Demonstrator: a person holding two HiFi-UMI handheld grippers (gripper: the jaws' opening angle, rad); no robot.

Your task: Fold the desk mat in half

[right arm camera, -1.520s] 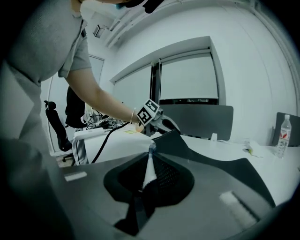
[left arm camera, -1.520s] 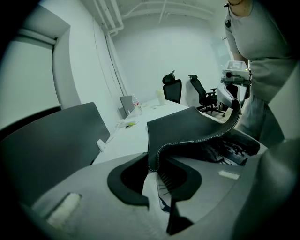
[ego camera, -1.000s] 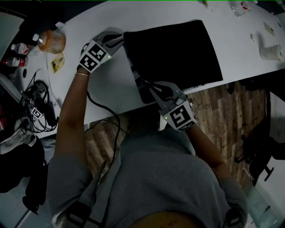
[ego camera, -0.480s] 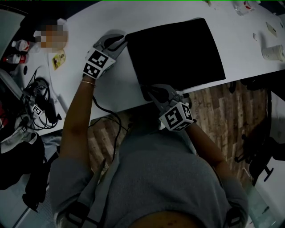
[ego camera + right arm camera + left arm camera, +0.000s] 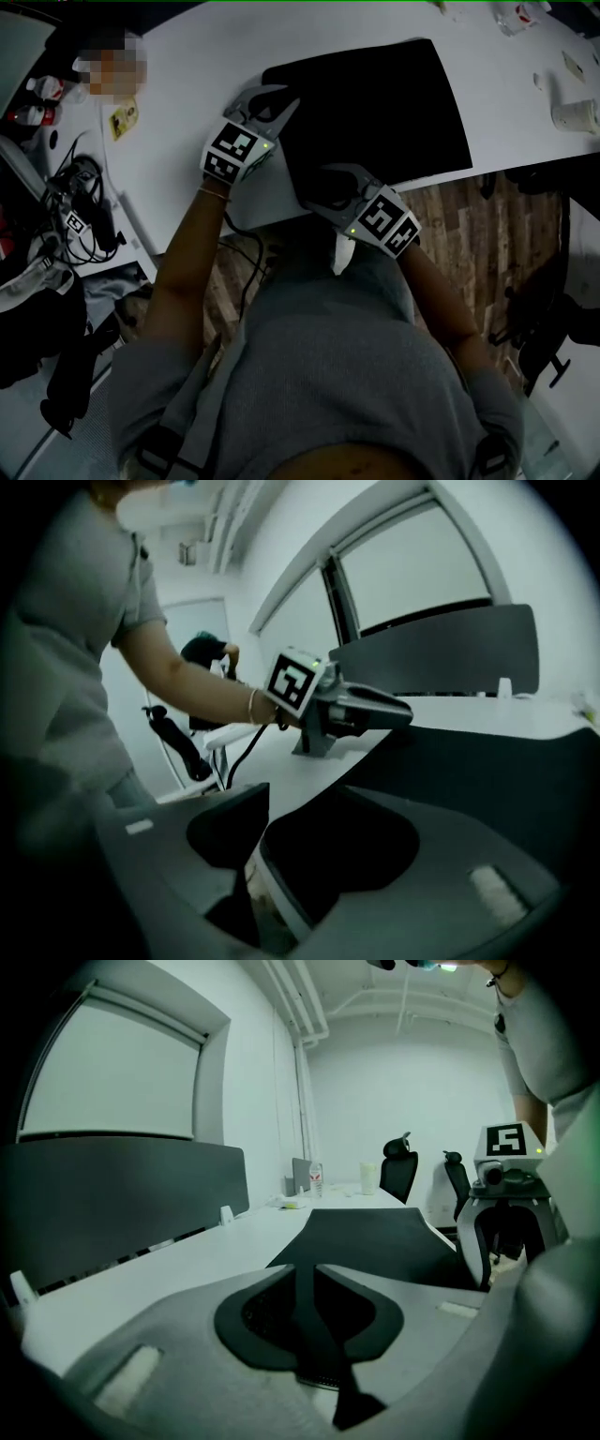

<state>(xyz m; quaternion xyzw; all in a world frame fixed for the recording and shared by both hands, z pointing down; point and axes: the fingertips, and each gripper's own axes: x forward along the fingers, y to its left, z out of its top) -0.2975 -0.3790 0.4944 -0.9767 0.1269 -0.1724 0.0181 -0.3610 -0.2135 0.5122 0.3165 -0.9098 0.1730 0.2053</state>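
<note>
While left gripper's jaws tighten on desk mat, right gripper's just opened, empty.

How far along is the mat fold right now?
No fold is visible: the desk mat lies flat on the table. In hand: the left gripper has just been closing at the mat's left edge, grip unclear; the right gripper has just opened at the near corner, holding nothing. Left: lift that edge and fold it over.

Table bearing desk mat, cup at right
</note>
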